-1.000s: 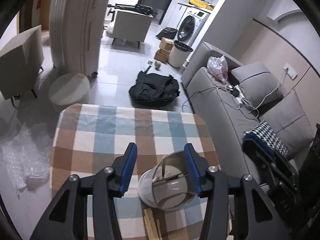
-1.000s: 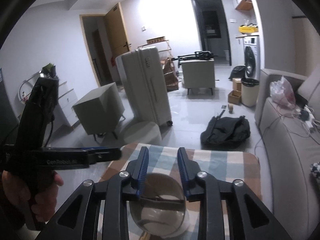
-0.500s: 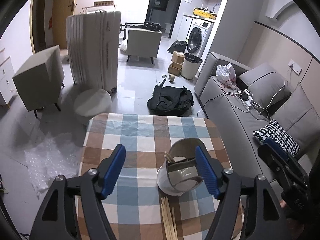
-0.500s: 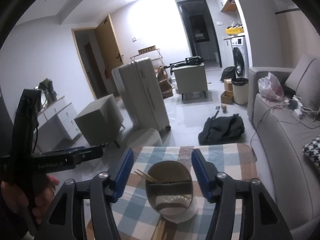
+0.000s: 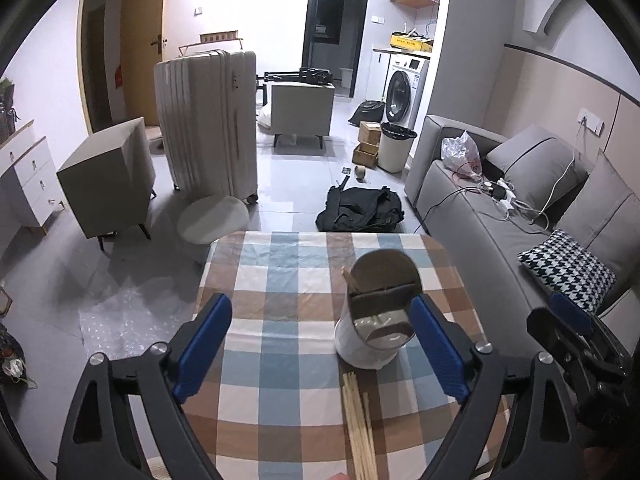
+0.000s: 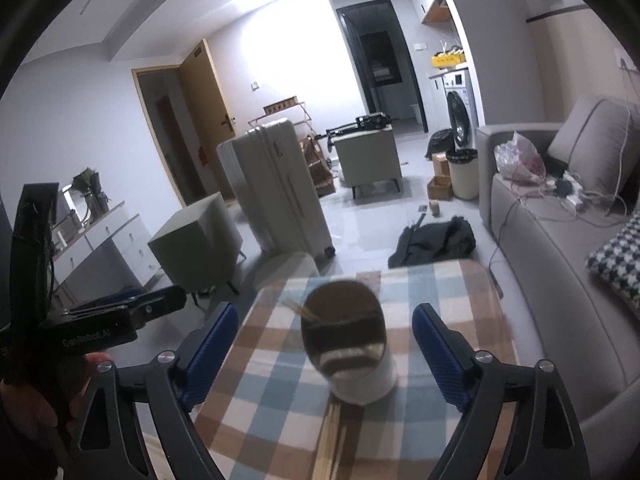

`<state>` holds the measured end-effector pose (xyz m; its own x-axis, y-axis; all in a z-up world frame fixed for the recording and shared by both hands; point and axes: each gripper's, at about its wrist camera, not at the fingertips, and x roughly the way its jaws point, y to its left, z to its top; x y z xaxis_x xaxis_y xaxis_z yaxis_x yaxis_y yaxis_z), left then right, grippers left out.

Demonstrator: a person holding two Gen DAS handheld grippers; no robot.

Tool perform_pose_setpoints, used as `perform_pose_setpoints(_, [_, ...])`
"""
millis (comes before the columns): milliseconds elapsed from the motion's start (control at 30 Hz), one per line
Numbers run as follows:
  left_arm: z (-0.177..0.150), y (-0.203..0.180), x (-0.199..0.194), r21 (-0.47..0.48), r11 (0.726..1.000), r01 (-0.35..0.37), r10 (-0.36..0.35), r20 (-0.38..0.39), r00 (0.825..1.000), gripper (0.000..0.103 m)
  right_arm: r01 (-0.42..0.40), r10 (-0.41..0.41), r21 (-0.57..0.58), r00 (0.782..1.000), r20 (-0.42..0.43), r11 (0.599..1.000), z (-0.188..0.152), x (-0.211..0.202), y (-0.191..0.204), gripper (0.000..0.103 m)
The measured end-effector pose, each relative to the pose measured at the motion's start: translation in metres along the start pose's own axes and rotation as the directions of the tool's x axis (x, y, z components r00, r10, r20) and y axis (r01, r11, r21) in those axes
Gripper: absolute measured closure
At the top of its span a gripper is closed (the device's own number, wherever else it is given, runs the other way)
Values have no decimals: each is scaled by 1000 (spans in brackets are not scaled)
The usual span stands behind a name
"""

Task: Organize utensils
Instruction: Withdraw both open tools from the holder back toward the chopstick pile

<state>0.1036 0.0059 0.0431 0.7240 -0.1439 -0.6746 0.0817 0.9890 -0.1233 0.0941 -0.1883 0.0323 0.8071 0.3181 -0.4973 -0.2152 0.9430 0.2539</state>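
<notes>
A round white utensil holder with a brown cardboard divider [image 5: 374,320] stands on a table covered by a blue, brown and white checked cloth [image 5: 280,360], a few pale wooden chopsticks [image 5: 347,276] leaning out of its far-left compartment. More loose wooden chopsticks [image 5: 360,420] lie flat on the cloth just in front of the holder's base. The left gripper [image 5: 320,344], black with blue finger pads, has its jaws wide and opening; in its view the holder sits toward the right pad, clear of both. The right gripper [image 6: 324,350] is likewise spread wide and opening, the holder between its blue pads in that view but touched by neither. Beyond the table, a tall cream hard-shell suitcase [image 5: 208,124] stands upright on the tiled floor, a black bag [image 5: 360,208] lies crumpled near a grey sofa [image 5: 500,232], and a white washing machine [image 5: 404,92] sits by the far wall.
</notes>
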Motion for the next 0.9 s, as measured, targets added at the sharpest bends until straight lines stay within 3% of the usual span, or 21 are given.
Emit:
perform_pose_setpoints(167, [-23, 2, 11, -7, 1000, 0, 0, -20, 1000, 9, -11, 11, -1, 998, -60, 1000, -26, 3, 0, 9])
perform_pose_setpoints(333, [-47, 4, 20, -7, 1000, 0, -1, -37, 999, 9, 19, -22, -27, 993, -113, 999, -52, 7, -1, 3])
perform_pose_setpoints(533, [-65, 12, 29, -6, 1000, -6, 5, -65, 998, 9, 50, -56, -39, 978, -201, 998, -80, 23, -6, 3])
perform_pose_setpoints(767, [-77, 26, 51, -41, 998, -48, 42, -141, 989, 9, 58, -76, -61, 925, -371, 996, -110, 70, -12, 9])
perform_pose_setpoints(900, [-76, 33, 60, -69, 997, -41, 29, -175, 984, 9, 67, -86, -57, 875, -477, 996, -127, 107, -16, 25])
